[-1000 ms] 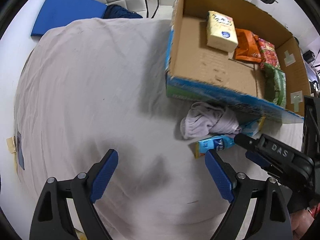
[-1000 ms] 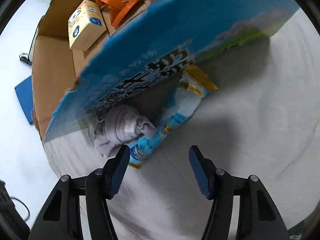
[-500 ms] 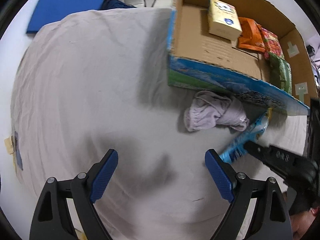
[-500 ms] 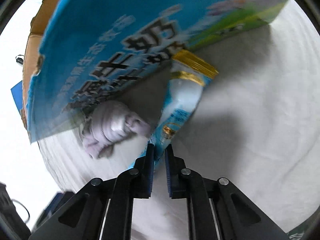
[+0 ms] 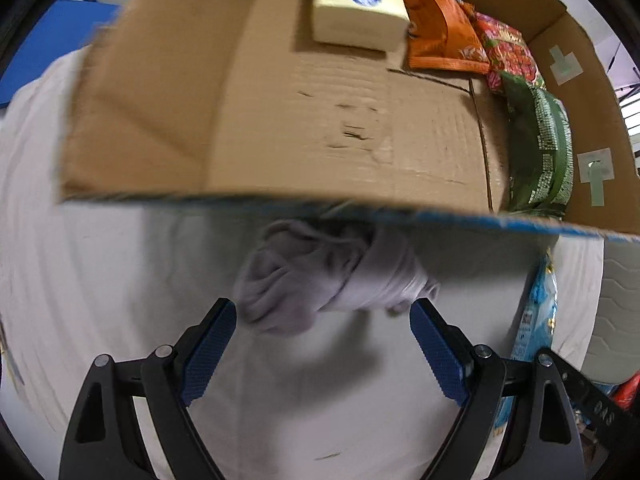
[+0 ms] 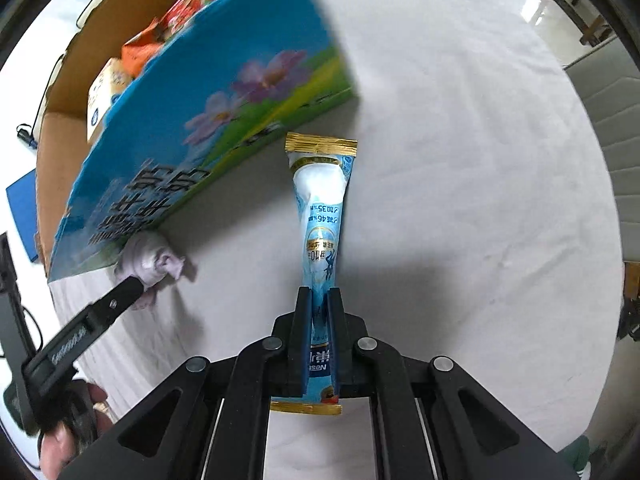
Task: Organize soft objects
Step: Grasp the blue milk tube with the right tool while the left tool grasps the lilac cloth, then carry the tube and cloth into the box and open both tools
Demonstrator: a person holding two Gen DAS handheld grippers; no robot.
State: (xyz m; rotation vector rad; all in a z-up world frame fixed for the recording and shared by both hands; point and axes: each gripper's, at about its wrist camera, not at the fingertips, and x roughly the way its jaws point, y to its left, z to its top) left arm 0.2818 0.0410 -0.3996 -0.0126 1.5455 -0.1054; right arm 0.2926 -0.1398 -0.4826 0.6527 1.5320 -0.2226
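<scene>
Right wrist: we are clamping the blue packet (image 6: 320,236) beside the box wall (image 6: 208,120); our left gripper (image 5: 322,344) is gaping just short of the cloth bundle (image 5: 328,276).

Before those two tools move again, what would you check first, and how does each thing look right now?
1. Right tool shut on the blue snack packet: ok.
2. Packet lifted off the sheet: cannot tell.
3. Left tool open: ok.
4. Lilac cloth bundle between its fingers: not ok, just ahead of the tips.
5. Free floor in the cardboard box: ok.
</scene>
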